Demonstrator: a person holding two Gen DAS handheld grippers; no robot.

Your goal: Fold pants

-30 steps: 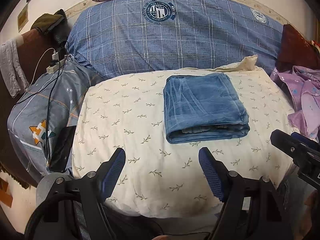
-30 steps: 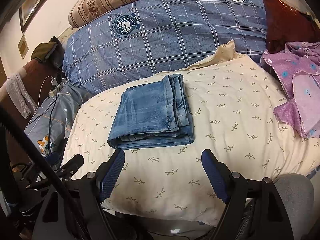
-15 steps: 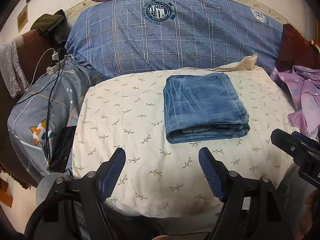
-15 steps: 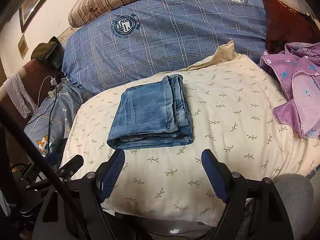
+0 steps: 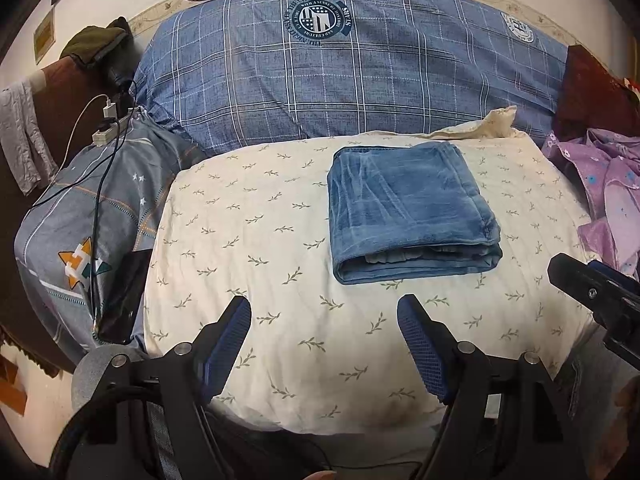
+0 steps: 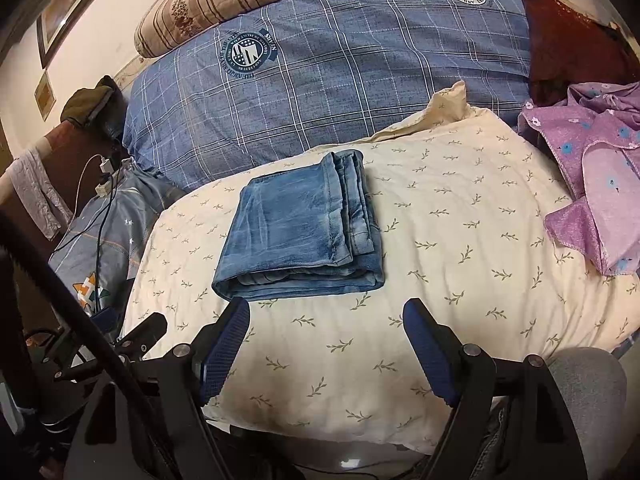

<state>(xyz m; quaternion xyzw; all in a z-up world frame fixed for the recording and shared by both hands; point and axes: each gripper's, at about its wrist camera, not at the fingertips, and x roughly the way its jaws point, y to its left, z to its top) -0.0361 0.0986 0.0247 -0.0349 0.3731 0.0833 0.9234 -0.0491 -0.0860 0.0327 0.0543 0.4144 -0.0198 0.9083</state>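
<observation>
Both views are lit by warm, moderately bright indoor light that seems to fall from above – soft shadows are cast under the near edge of the folded pants (image 5: pixel 412 216) and beneath the cream quilt (image 5: pixel 280 240). Strong fisheye distortion is seen at the edges, where straight lines are bowed and the corners are lost to a black vignette. The centre is rendered sharp, while the rim is softened and darkened – no glare is noticed.

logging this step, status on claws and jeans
Left claw open, empty. Right claw open, empty. Jeans folded flat on cream quilt. Nothing in the way.
</observation>
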